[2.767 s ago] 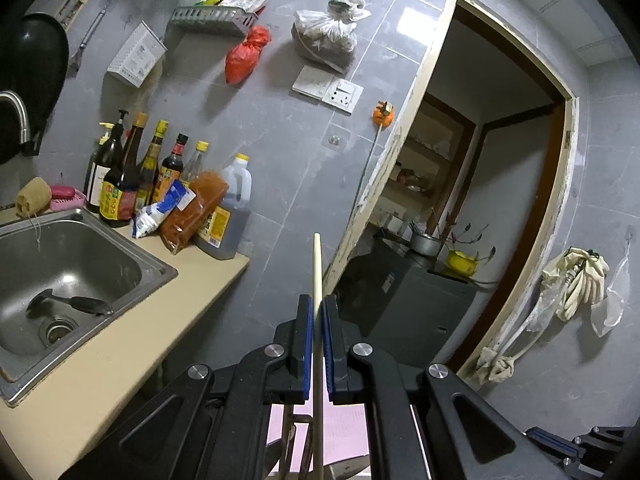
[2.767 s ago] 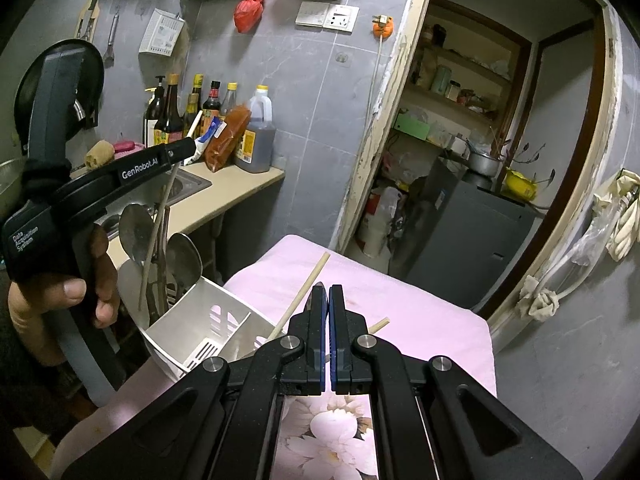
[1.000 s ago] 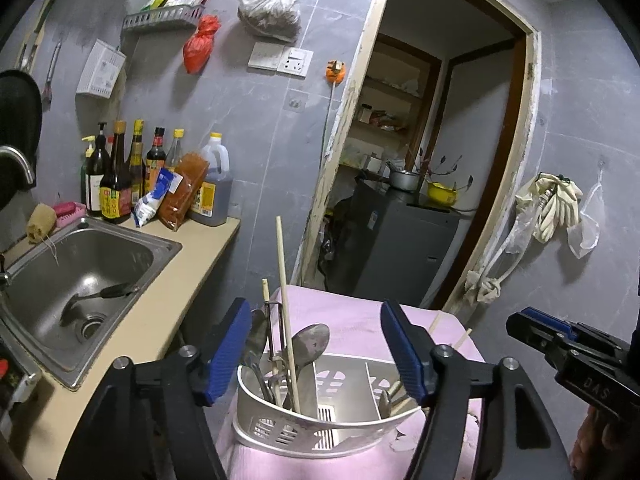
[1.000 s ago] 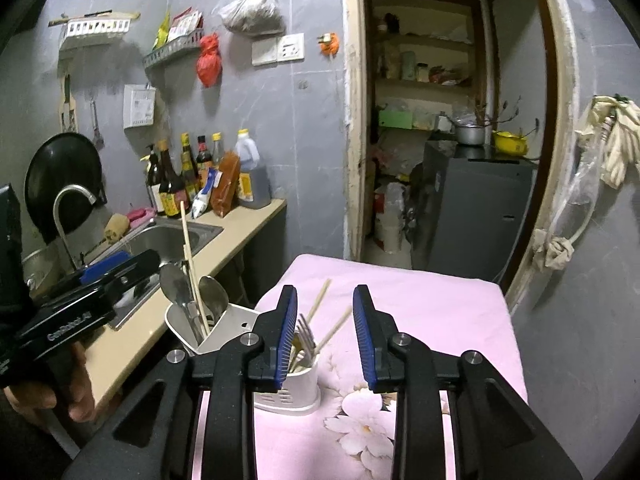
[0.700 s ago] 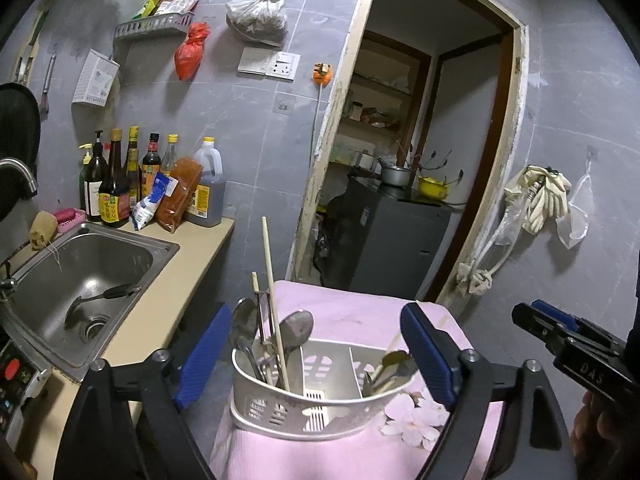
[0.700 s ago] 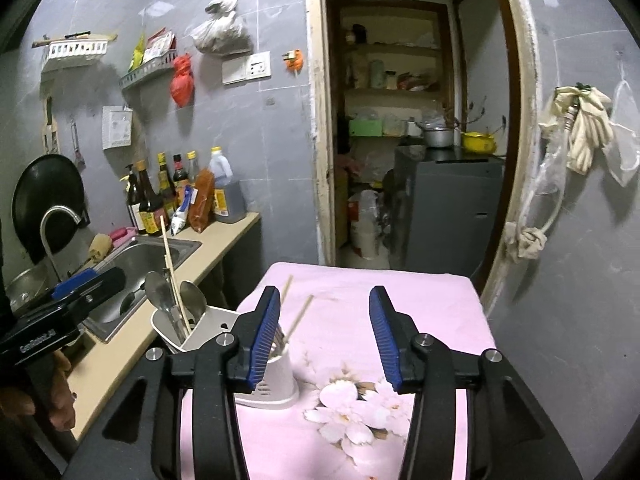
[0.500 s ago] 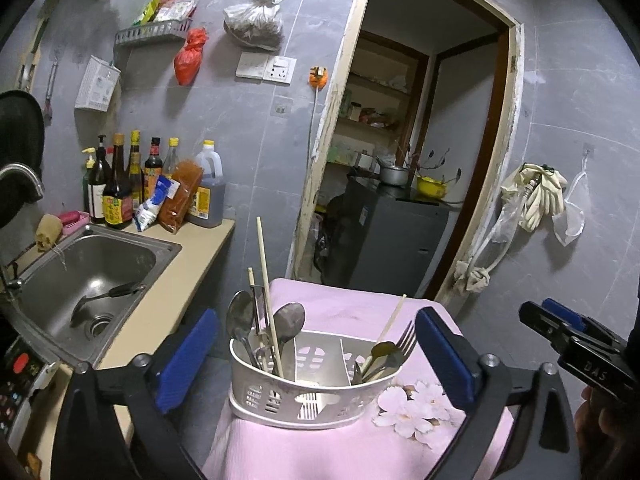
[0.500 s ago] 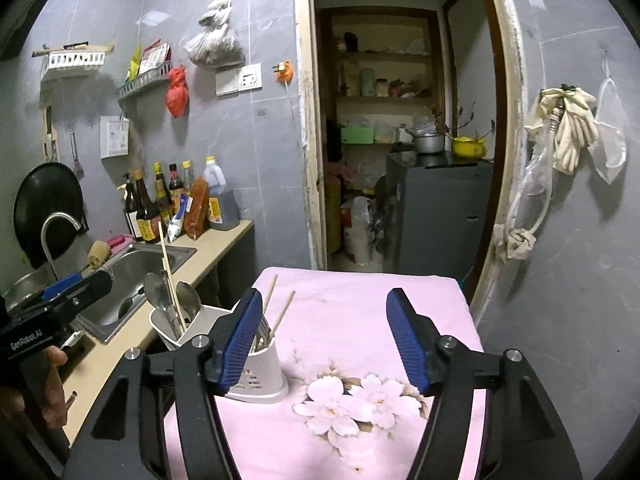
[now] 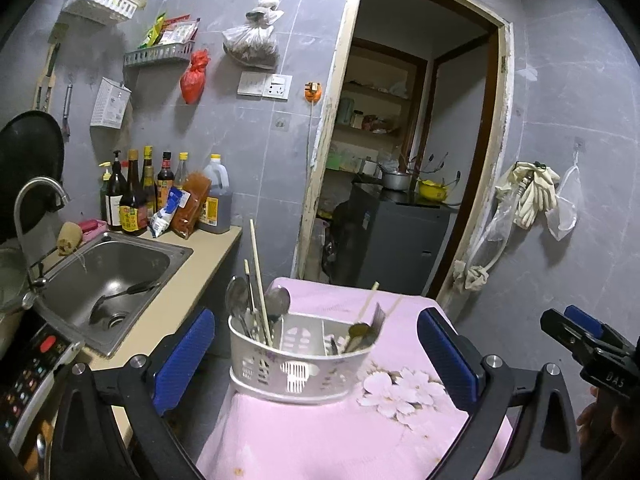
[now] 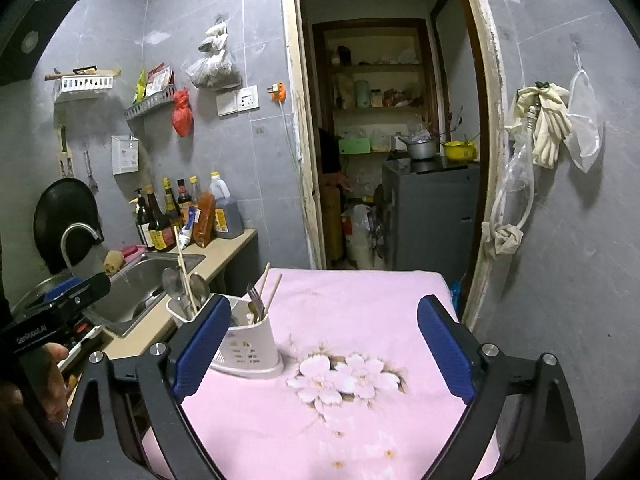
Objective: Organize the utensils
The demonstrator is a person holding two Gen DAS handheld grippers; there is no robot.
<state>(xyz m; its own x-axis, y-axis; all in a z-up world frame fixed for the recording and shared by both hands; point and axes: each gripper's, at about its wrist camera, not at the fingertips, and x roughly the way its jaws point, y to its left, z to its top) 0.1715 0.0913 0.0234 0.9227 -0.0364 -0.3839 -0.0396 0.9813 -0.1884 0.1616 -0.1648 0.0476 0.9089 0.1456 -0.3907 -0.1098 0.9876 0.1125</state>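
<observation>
Both grippers hang empty over the pink floral cloth (image 10: 360, 420): the left gripper (image 9: 316, 356) spread wide, the right gripper (image 10: 324, 344) with jaws opening. Beyond, the white utensil caddy (image 9: 296, 368) holds spoons, fork and chopsticks; best to draw back without nudging it.

Pink floral-clothed table (image 9: 320, 440) bearing white utensil caddy (image 9: 298, 364)

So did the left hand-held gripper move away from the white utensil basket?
Yes. The left hand-held gripper has backed off: the white utensil basket on the pink cloth now sits farther ahead of its open jaws.
</observation>
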